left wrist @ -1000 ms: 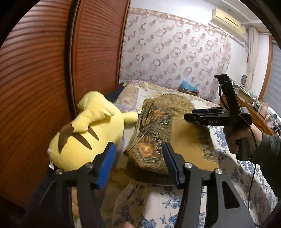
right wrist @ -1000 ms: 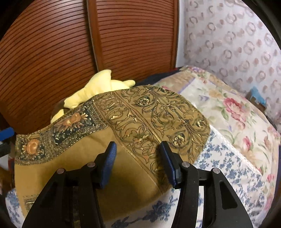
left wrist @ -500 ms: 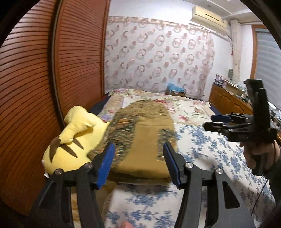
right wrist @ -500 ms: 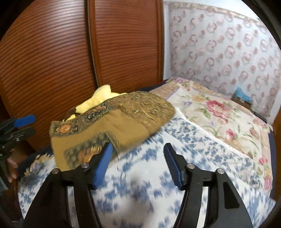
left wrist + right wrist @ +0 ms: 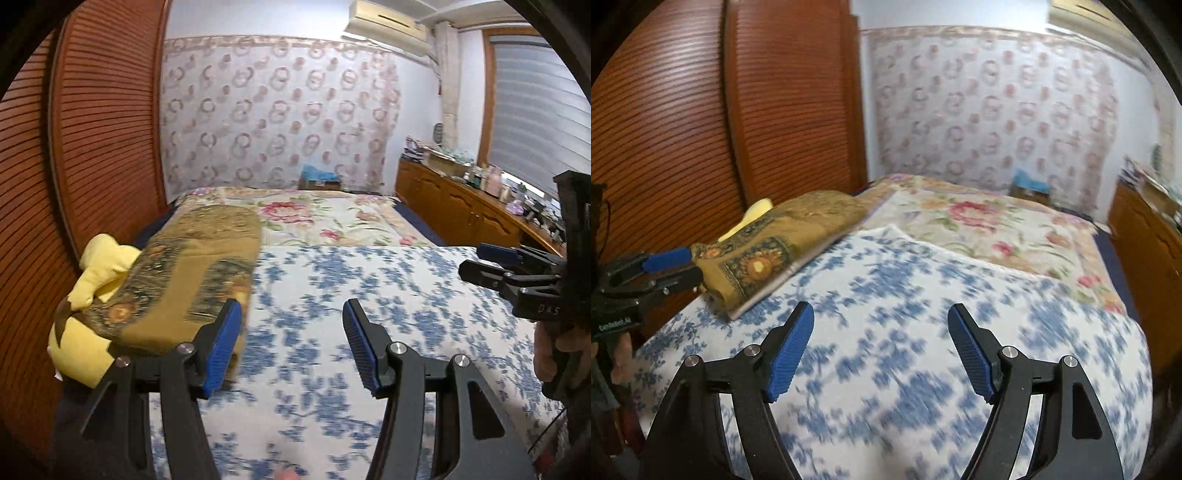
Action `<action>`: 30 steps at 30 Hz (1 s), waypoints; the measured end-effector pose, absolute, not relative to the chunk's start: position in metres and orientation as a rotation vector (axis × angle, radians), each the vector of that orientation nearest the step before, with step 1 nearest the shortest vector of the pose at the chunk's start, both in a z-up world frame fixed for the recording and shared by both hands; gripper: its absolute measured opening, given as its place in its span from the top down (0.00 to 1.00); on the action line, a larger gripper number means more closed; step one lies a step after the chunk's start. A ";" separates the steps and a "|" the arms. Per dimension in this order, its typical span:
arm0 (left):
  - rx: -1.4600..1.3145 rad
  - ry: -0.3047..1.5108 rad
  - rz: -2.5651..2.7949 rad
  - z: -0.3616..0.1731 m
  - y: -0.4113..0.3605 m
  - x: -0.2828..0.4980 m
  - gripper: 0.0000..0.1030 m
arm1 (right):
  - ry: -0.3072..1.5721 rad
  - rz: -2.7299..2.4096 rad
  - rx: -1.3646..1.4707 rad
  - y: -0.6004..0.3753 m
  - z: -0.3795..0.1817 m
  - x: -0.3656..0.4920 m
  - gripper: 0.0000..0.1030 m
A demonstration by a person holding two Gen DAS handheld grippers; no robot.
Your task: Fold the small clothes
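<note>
We hold both black two-finger grippers with blue ribbed pads above the bed, each pointing forward along the mattress; the left gripper (image 5: 291, 341) hangs low over the white bedspread with blue flower print (image 5: 369, 295), jaws spread wide with nothing between them; the right gripper (image 5: 881, 350) hangs likewise over the same bedspread, jaws also spread and empty. In the left wrist view we see the right gripper (image 5: 484, 260) side-on at the right edge, gripped by a hand (image 5: 554, 350); in the right wrist view the left gripper (image 5: 670, 264) shows at the left edge, its blue tip close beside the near end of the cloth.

The folded ochre cloth with dark ornamental border and orange flower medallions (image 5: 195, 273) lies at the left side of the bed, beside the louvred brown wooden door (image 5: 92, 147); it sits left of the left gripper's left finger, outside both jaws, and well apart from the right gripper. It looks flat and elongated, layers stacked, one pale edge visible underneath (image 5: 783, 254); its left side rests on a yellow plush toy with brown stripes (image 5: 85, 325). Both views are motion-blurred.
</note>
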State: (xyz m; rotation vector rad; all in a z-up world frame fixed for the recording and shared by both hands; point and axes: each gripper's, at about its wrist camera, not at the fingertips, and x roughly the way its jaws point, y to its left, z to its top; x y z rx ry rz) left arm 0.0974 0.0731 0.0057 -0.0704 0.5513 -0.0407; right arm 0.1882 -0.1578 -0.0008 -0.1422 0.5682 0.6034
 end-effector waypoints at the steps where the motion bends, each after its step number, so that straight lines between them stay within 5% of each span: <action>1: -0.067 0.552 -0.049 0.007 0.067 0.096 0.46 | 0.562 0.588 -0.134 -0.166 0.000 0.184 0.25; 30: -0.003 0.415 -0.078 0.089 -0.005 0.069 0.45 | 0.333 0.325 -0.011 -0.274 0.080 0.091 0.25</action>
